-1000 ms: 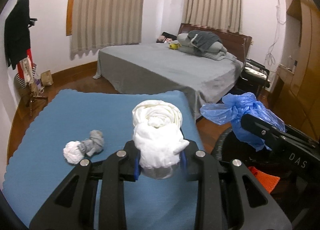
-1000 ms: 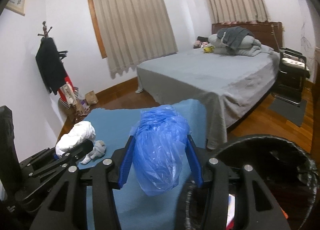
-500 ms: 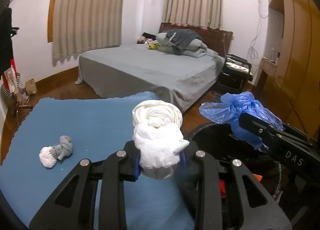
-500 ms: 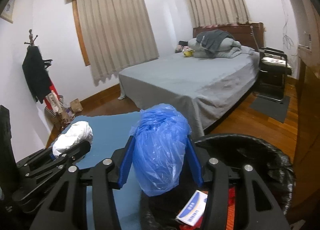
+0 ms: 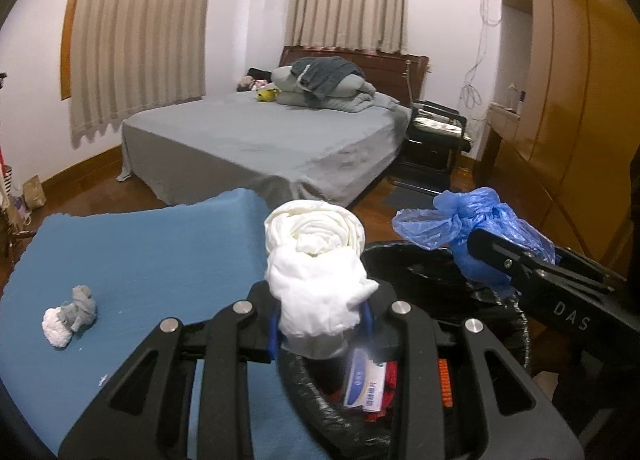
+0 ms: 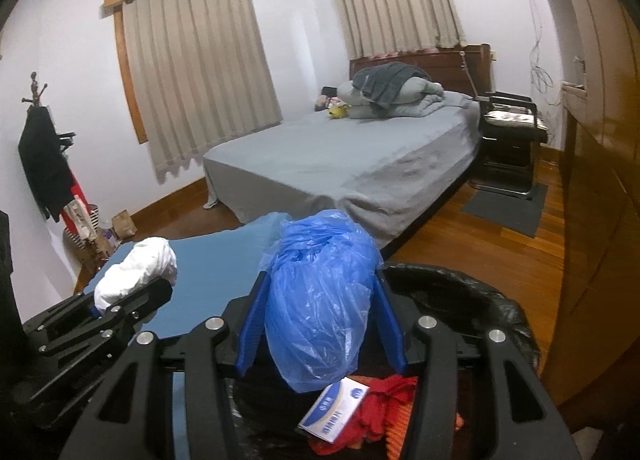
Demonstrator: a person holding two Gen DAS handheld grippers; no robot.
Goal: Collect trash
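My left gripper (image 5: 322, 324) is shut on a rolled white wad of tissue (image 5: 316, 264), held over the near rim of a black-lined trash bin (image 5: 424, 260). My right gripper (image 6: 322, 324) is shut on a crumpled blue plastic bag (image 6: 320, 300) above the same bin (image 6: 480, 300). Each gripper shows in the other's view: the white wad (image 6: 136, 274) at left, the blue bag (image 5: 476, 232) at right. Inside the bin lie a blue-and-white box (image 6: 334, 408) and red trash (image 6: 384, 408). A small white and grey wad (image 5: 68, 316) rests on the blue mat (image 5: 140, 260).
A bed with a grey sheet (image 5: 260, 140) stands beyond the mat. A black chair (image 5: 436, 140) and a wooden wardrobe (image 5: 580, 100) are at right. A coat rack with dark clothes (image 6: 44, 164) stands by the left wall. Wooden floor (image 6: 480, 244) lies around the bin.
Both grippers have swung right from above the blue mat to over the bin, carrying the white wad and blue bag. The bin's contents have come into view.
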